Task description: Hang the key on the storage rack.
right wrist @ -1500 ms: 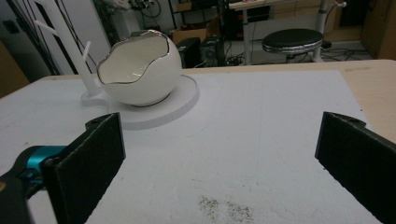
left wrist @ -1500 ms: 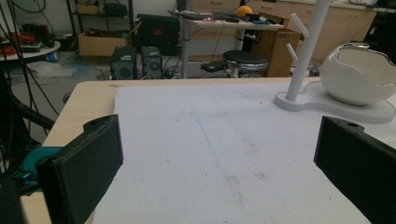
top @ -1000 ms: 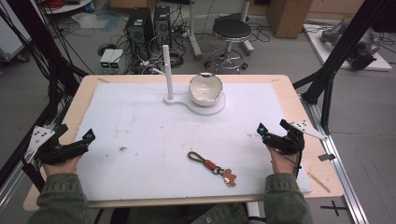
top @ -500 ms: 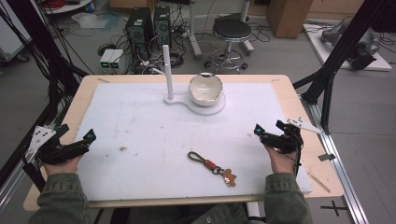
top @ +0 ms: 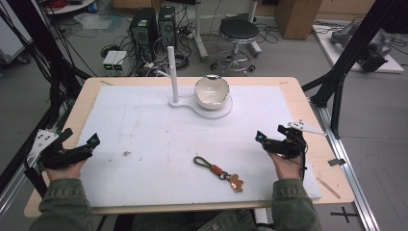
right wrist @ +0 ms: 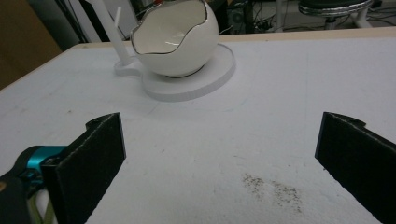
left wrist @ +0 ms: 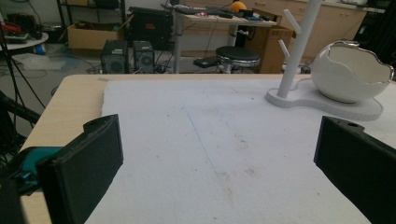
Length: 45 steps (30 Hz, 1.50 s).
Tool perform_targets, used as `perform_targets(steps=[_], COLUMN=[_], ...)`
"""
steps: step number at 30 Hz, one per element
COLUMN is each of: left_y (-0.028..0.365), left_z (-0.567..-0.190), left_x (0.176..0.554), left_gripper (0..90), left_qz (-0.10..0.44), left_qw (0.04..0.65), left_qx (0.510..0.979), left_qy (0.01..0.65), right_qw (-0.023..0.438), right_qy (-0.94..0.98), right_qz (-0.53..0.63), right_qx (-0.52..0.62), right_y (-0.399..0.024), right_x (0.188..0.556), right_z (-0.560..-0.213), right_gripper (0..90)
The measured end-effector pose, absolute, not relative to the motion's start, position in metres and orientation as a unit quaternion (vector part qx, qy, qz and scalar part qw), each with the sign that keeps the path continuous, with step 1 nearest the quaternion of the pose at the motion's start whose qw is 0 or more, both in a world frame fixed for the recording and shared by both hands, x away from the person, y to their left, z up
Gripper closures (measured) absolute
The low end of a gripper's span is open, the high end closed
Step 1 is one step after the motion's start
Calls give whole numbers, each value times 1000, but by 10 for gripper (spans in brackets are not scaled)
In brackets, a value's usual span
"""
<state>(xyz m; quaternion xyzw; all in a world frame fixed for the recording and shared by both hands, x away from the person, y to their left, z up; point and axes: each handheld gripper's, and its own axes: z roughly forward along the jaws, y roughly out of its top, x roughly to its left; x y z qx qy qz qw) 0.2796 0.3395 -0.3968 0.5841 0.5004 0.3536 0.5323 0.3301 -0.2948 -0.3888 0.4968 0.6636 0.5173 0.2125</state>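
Presently we list the keychain [top: 219, 171] as our landmark: an olive cord loop with a red link and a tan charm, lying flat on the white mat [top: 144, 125] near its front edge, touched by nothing.

Right gripper [top: 272, 141]: we hold it to the right of the keychain, near but apart, low over the mat. Its jaws stand spread wide and hold nothing; the right gripper view shows bare mat between them, with a patch of dark specks [right wrist: 273, 186].

Left gripper [top: 79, 149]: we hold it well to the left of the keychain, at the mat's left edge. Its jaws are likewise spread wide and empty, with bare mat between them in the left gripper view.

Bowl [top: 211, 90]: white, egg-shaped, with a jagged metallic rim, well behind the keychain, upright on the round part of a white stand [top: 216, 111].

Post [top: 172, 72]: a white upright with short pegs, rising from the same stand, behind the keychain and just left of the bowl.

Smudge [top: 126, 154]: a small brown mark on the mat, left of the keychain, between it and the left gripper.

Table [top: 288, 89]: pale wood, showing as a border round the mat.
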Motion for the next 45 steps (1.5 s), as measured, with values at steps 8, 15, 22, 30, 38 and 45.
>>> perform_targets(steps=[8,15,22,30,38,45], left_y=[336,336,335,335,335,335], left_z=[-397,-398,-398,-398,-398,-398], left_x=[280,280,281,281,281,281], left_gripper=[18,18,18,18,17,18], left_qz=[350,348,348,347,347,346], left_qw=[530,530,530,530,529,528], left_qx=[593,595,596,596,597,598], left_qy=[494,494,493,494,493,493], right_qw=[176,163,153,138,116,100], right_qy=[669,680,688,713,732,752], right_qz=[528,523,518,502,490,477], right_qx=[493,488,485,470,459,444], right_y=[-289,-285,-281,-271,-260,-247], right_x=[331,332,333,335,335,335], right_z=[-390,-391,-392,-394,-395,-395], right_gripper=[7,7,7,7,7,7])
